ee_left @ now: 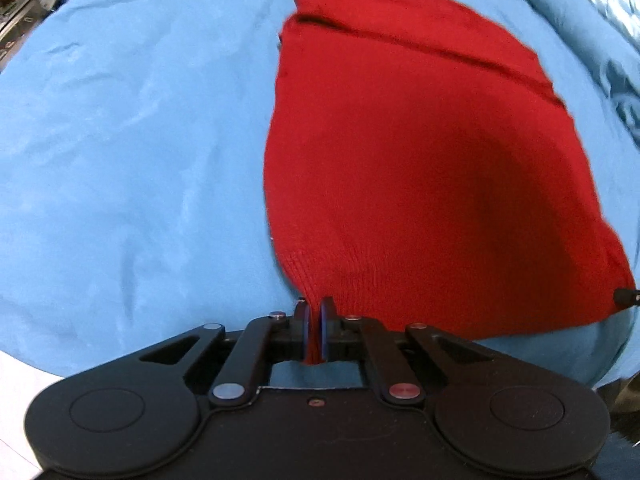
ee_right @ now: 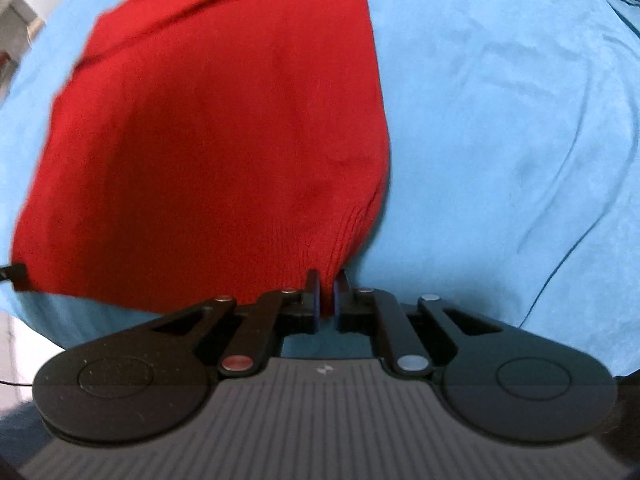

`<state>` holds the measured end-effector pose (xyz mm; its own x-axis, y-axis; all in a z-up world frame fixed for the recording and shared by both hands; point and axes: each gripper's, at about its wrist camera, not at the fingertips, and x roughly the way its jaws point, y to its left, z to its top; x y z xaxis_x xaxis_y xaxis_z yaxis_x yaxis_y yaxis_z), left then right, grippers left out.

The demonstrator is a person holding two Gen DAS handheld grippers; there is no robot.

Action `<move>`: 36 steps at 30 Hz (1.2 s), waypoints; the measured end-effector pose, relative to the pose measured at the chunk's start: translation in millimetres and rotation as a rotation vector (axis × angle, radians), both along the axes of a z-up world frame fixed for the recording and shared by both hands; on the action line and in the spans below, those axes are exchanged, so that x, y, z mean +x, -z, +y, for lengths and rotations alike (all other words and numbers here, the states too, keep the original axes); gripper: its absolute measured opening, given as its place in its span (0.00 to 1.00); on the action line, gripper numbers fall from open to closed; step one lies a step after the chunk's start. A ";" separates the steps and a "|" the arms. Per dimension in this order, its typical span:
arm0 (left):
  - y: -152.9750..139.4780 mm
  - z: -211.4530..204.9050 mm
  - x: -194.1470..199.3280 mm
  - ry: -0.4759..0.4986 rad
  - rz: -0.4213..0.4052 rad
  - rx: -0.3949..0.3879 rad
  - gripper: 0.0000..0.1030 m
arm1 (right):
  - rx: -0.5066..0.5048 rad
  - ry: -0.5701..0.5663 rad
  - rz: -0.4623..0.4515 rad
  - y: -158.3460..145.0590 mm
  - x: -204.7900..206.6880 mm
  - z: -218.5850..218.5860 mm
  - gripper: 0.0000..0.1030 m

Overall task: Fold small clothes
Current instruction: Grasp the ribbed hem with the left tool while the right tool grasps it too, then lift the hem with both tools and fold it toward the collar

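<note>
A red knitted garment lies spread over the blue cloth surface, its ribbed hem nearest me. My left gripper is shut on the hem's left corner, with red fabric pinched between the pads. My right gripper is shut on the hem's right corner of the same garment. The near edge is lifted slightly off the surface between the two grippers. The right gripper's tip shows at the right edge of the left wrist view, and the left gripper's tip at the left edge of the right wrist view.
The blue cloth is wrinkled and covers the whole work surface. Bunched lighter blue fabric lies at the far right. Cluttered items sit beyond the far left edge.
</note>
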<state>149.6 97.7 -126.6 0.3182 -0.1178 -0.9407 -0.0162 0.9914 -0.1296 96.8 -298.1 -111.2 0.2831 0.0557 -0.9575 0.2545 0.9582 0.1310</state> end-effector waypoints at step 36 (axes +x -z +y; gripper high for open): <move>13.5 -17.8 384.2 -0.355 -0.359 -0.056 0.46 | 0.063 0.192 -0.363 9.5 387.9 -109.9 0.57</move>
